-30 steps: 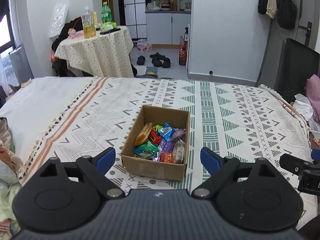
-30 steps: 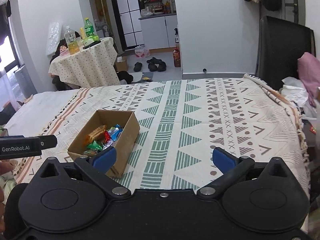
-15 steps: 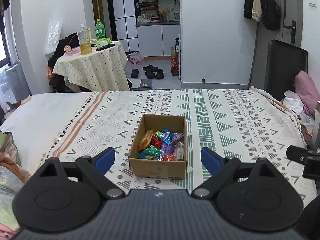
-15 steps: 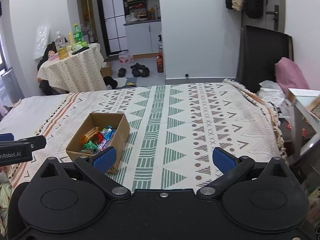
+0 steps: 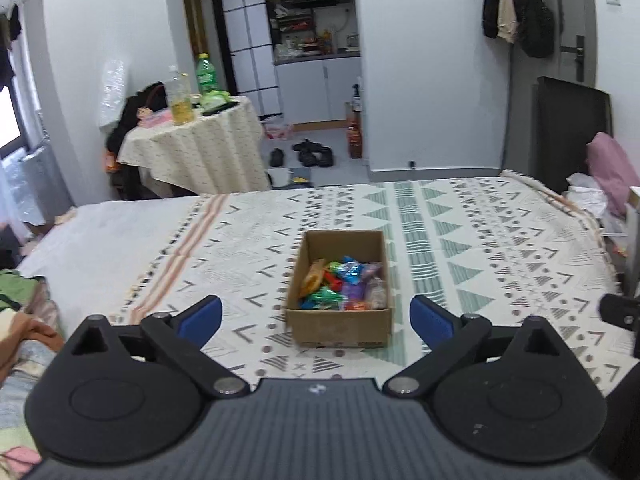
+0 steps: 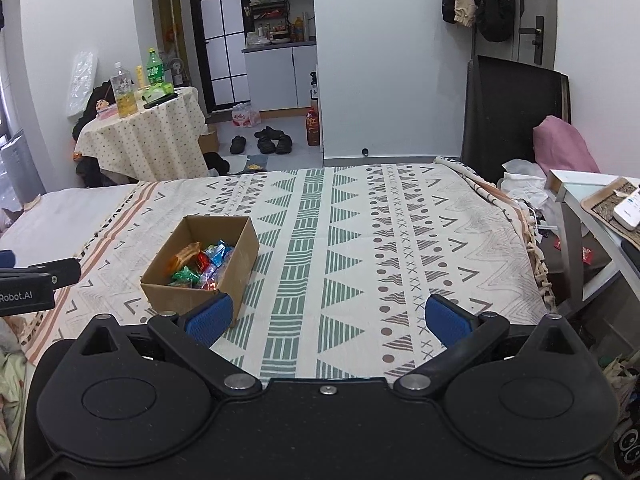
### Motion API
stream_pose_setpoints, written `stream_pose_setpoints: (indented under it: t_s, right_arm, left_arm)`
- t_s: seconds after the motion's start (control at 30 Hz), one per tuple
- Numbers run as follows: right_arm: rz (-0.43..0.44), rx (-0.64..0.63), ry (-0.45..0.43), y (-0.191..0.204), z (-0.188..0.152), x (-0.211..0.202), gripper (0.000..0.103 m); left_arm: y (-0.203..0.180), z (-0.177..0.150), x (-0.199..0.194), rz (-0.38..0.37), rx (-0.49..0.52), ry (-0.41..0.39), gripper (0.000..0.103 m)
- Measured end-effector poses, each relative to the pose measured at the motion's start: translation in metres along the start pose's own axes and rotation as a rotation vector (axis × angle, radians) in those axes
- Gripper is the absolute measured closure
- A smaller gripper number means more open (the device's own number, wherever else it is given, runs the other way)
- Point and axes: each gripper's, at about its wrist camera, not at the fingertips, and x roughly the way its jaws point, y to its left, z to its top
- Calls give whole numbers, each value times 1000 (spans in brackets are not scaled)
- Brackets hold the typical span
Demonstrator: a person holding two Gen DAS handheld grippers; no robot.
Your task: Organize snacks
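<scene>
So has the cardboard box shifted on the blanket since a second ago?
No. The cardboard box sits beside the same green stripe of the blanket; only the camera pulled back.

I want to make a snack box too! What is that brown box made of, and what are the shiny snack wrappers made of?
The box looks like plain brown cardboard: dull, matte, with straight folded walls and no print. The snack wrappers look like thin plastic or foil film: bright colours, crinkled, with glints of light. Which of the two cannot be told from here.

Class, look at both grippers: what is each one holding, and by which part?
Nothing is held. The left gripper, its jaws opening, and the open right gripper are both empty; the cardboard box sits untouched.
</scene>
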Motion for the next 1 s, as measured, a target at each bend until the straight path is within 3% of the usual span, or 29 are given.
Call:
stream_pose_setpoints:
  t_s: [0.37,1.0]
  right_arm:
    - [14,10,5,-7,-4,-9,0]
    - [19,5,8,-4,-7,-11,0]
  left_arm:
    - [2,-5,-5,-58,-9,75,0]
    - [4,-4,-6,-72,-15,95,0]
